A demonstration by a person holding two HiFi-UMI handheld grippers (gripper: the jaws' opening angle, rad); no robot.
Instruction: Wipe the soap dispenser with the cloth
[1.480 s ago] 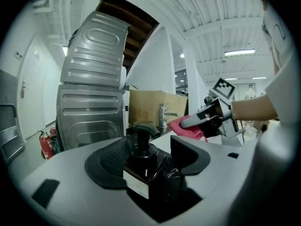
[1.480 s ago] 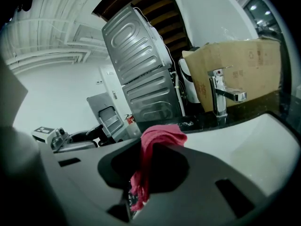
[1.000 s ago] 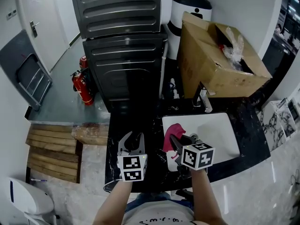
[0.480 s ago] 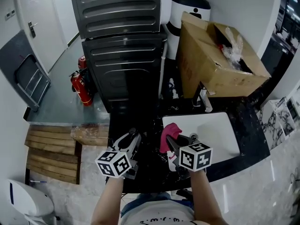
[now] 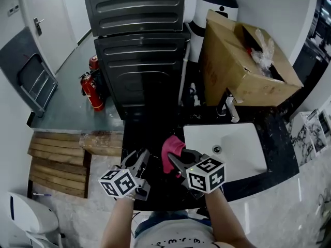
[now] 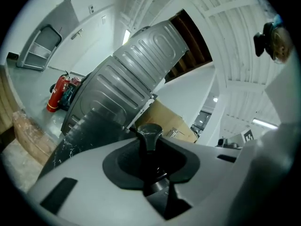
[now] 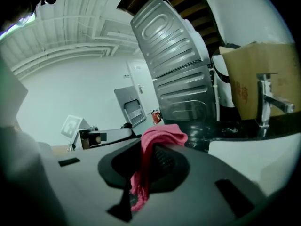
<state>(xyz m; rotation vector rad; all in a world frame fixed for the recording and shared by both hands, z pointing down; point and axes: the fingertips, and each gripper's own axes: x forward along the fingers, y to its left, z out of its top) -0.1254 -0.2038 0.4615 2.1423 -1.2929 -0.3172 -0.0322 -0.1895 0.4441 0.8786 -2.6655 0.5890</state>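
Note:
My left gripper (image 5: 140,159) is over the black counter at the lower left, rolled onto its side. In the left gripper view its jaws (image 6: 149,154) are closed round a dark soap dispenser whose pump head (image 6: 149,133) sticks up between them; the bottle's body is hidden. In the head view the dispenser is lost against the dark counter. My right gripper (image 5: 175,162) is just to the right, shut on a pink cloth (image 5: 171,150). The cloth (image 7: 159,136) bunches over the jaw tips and hangs down between them, a short gap from the left gripper.
A white sink basin (image 5: 235,149) with a chrome faucet (image 5: 231,109) is set in the black marble counter (image 5: 155,133) to the right. An open cardboard box (image 5: 243,66) stands behind it. A grey ribbed appliance (image 5: 139,45) and a red fire extinguisher (image 5: 91,93) are beyond.
Both grippers have shifted left, off the sink's edge and over the black counter. The left gripper has rolled over sideways. The pink cloth has come closer to the left gripper.

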